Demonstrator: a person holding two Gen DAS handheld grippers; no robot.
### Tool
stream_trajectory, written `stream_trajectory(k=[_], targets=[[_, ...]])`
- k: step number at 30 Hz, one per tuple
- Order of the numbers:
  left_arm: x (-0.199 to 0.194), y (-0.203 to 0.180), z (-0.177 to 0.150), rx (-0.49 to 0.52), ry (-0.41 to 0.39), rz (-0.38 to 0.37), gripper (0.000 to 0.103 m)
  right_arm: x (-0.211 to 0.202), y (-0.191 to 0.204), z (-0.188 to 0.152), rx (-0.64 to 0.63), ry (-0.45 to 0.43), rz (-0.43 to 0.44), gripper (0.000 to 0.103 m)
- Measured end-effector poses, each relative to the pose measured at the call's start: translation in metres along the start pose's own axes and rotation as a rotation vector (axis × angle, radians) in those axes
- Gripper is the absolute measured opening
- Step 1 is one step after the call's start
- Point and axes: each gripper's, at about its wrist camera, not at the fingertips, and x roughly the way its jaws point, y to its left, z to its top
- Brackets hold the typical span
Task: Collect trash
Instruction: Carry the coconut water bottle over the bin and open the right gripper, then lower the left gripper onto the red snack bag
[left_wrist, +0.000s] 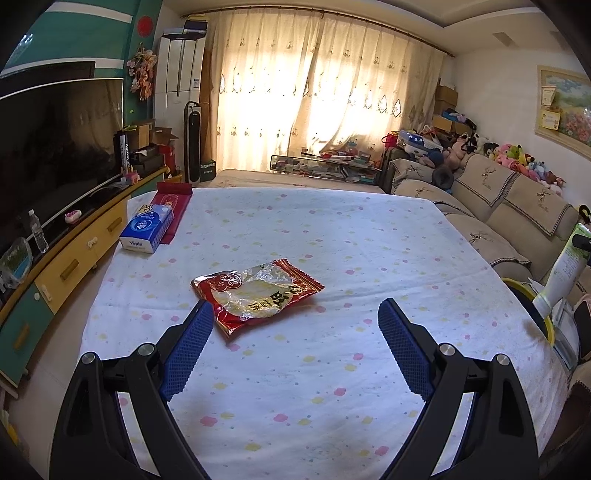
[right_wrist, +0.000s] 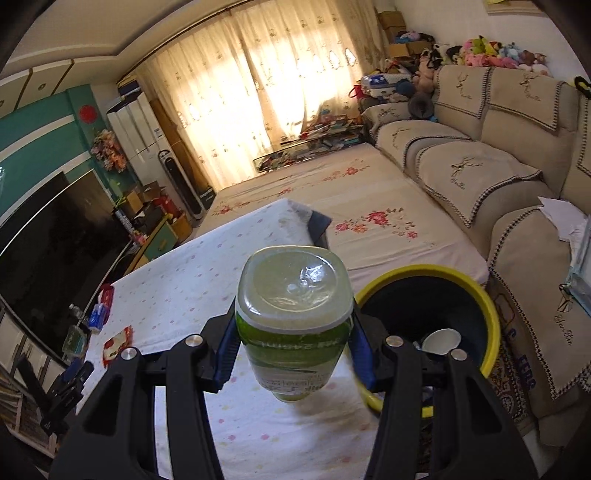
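In the left wrist view, the left gripper (left_wrist: 295, 314) is hanging over the table (left_wrist: 369, 236) with its jaws spread wide and nothing between them. A wrapper (left_wrist: 256, 295) is lying flat on the cloth just ahead of the left finger, its long axis slanting from near-left to far-right. At the right edge of this view a bottle (left_wrist: 563, 269) is showing above the yellow rim of the bin (left_wrist: 524, 290), its body leaning up and to the right; what is holding it is cut off there.

In the right wrist view, the right gripper (right_wrist: 293, 345) is clamping the bottle (right_wrist: 293, 295) by its green body, both pads pressing its sides. The bottle's long axis is running roughly along the fingers, base facing the camera and neck pointing away and down. It is hanging over the table's edge, just beside the bin (right_wrist: 491, 306), which is sitting between table and sofa with what may be a crumpled foil scrap inside.

The step in hand looks like carrying the bottle to the bin. Next, the gripper needs to get over the mouth and let go; the wrapper is waiting for the free gripper.
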Motion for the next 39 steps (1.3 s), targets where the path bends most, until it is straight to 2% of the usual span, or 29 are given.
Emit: stream_trajectory(k=[4, 9, 13, 20, 26, 32, 35, 39], targets=[[0.002, 0.000, -0.001, 0.004, 0.008, 0.004, 0.089, 0.010, -0.034, 0.008, 0.031, -0.021, -0.133, 0.049], [0.007, -0.003, -0.002, 0.016, 0.028, 0.002, 0.090, 0.047, -0.071, 0.005, 0.084, 0.032, -0.210, 0.050], [0.008, -0.005, -0.002, 0.027, 0.028, 0.010, 0.090, 0.072, -0.081, -0.004, 0.105, 0.056, -0.237, 0.061], [0.011, 0.005, -0.002, -0.011, 0.042, 0.025, 0.090, 0.073, -0.054, -0.024, 0.114, 0.013, -0.144, 0.070], [0.021, 0.013, -0.002, -0.040, 0.076, 0.052, 0.090, 0.082, -0.004, -0.048, 0.003, 0.002, -0.082, 0.071], [0.043, 0.023, -0.002, -0.088, 0.187, 0.023, 0.090, 0.092, 0.024, -0.068, -0.095, 0.005, -0.072, 0.076], [0.058, 0.027, 0.001, -0.084, 0.252, 0.006, 0.090, 0.088, 0.023, -0.067, -0.085, -0.020, -0.061, 0.079], [0.081, 0.034, 0.010, -0.082, 0.310, 0.004, 0.090, 0.093, 0.022, -0.068, -0.074, 0.009, -0.060, 0.080]])
